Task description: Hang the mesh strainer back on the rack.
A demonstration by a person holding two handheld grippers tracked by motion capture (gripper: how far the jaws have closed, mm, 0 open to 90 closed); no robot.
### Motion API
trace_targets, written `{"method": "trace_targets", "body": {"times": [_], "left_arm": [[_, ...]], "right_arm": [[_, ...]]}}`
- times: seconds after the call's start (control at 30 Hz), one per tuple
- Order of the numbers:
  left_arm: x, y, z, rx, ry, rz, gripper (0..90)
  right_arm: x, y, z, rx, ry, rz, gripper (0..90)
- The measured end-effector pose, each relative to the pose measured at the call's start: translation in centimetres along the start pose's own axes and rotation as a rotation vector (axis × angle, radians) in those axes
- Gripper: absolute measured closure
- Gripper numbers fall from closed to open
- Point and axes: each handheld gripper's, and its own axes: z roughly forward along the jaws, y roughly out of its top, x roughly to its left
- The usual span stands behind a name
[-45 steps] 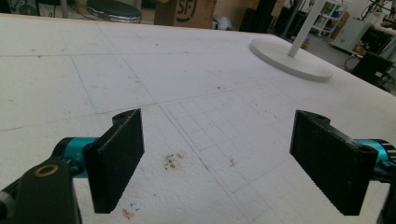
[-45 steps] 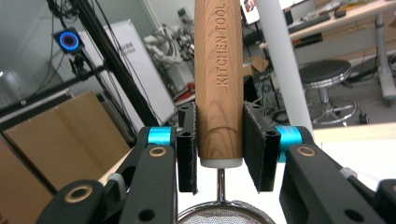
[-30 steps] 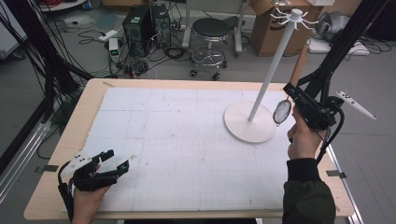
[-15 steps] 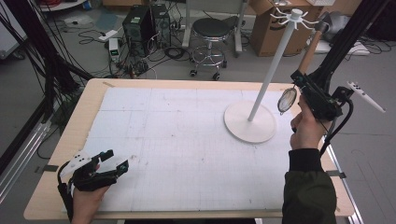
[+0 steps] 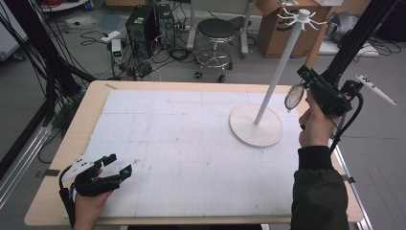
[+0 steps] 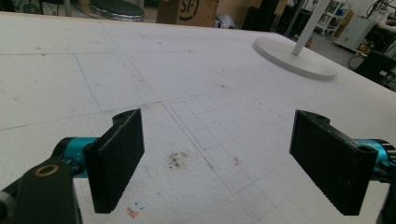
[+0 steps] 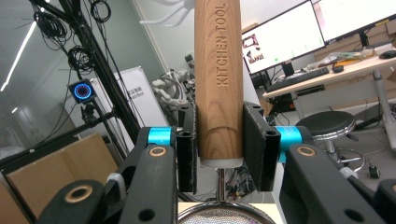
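My right gripper (image 5: 306,76) (image 7: 219,149) is lifted over the table's right edge, just right of the white hook stand (image 5: 273,81), and is shut on a strainer. Its pads clamp the wooden handle (image 7: 218,79), marked KITCHEN TOOL, near its lower end. The round mesh head (image 5: 293,97) (image 7: 219,217) hangs below the jaws, beside the stand's pole. The stand's round base (image 5: 256,125) (image 6: 294,58) rests on the white mat and its hooks (image 5: 302,17) spread at the top. My left gripper (image 5: 117,165) (image 6: 219,163) rests open at the front left with nothing between its jaws.
A white gridded mat (image 5: 191,143) covers the wooden table (image 5: 91,103). Behind the table are a stool (image 5: 215,31), computer cases (image 5: 148,24), floor cables and cardboard boxes (image 5: 275,24). Black frame posts stand at the left (image 5: 48,57) and right (image 5: 354,43).
My right gripper has risen with the strainer, moving slightly back and right alongside the stand's pole. The left gripper has stayed where it was.
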Motion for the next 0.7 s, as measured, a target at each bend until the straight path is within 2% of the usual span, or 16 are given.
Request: {"method": "trace_targets", "body": {"times": [0.43, 0.7], "left_arm": [[0.0, -0.1, -0.1, 0.004, 0.004, 0.000, 18.5], [0.0, -0.1, -0.2, 0.003, 0.006, 0.003, 18.5]], "right_arm": [[0.1, -0.5, 1.1, 0.032, 0.006, -0.017, 68.7], [0.7, -0.3, 2.0, 0.079, -0.010, -0.059, 68.7]]}}
